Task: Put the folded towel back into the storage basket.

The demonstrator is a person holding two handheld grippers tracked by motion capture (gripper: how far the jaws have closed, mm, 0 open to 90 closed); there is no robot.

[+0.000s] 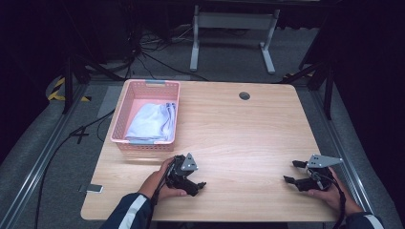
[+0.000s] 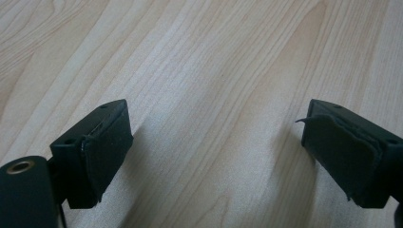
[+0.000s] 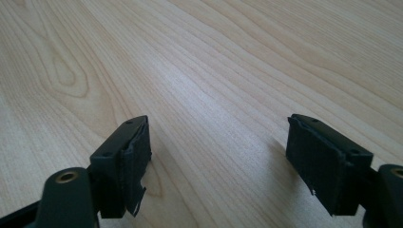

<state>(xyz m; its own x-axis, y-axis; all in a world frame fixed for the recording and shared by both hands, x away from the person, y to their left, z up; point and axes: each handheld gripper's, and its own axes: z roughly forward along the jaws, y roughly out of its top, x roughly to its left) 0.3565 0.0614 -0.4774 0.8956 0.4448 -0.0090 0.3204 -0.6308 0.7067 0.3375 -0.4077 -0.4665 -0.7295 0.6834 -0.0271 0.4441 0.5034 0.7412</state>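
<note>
At the far left of the table (image 1: 248,138) stands a pink basket (image 1: 125,102) with a folded pale cloth (image 1: 152,123) lying inside it. Near the front edge, just in front of the basket, the left gripper (image 1: 199,186) rests with its jaws wide apart and nothing between them. Well apart to the right, the right gripper (image 1: 292,171) likewise has its jaws spread over bare wood, holding nothing.

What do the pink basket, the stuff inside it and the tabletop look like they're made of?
Pink basket: probably moulded plastic, matte, with perforated lattice walls. Its contents: soft fabric, pale blue-grey, folded with creases. Tabletop: light wood or wood-look laminate; smooth, faint sheen, grain lines and a knot pattern visible in both gripper views.
</note>
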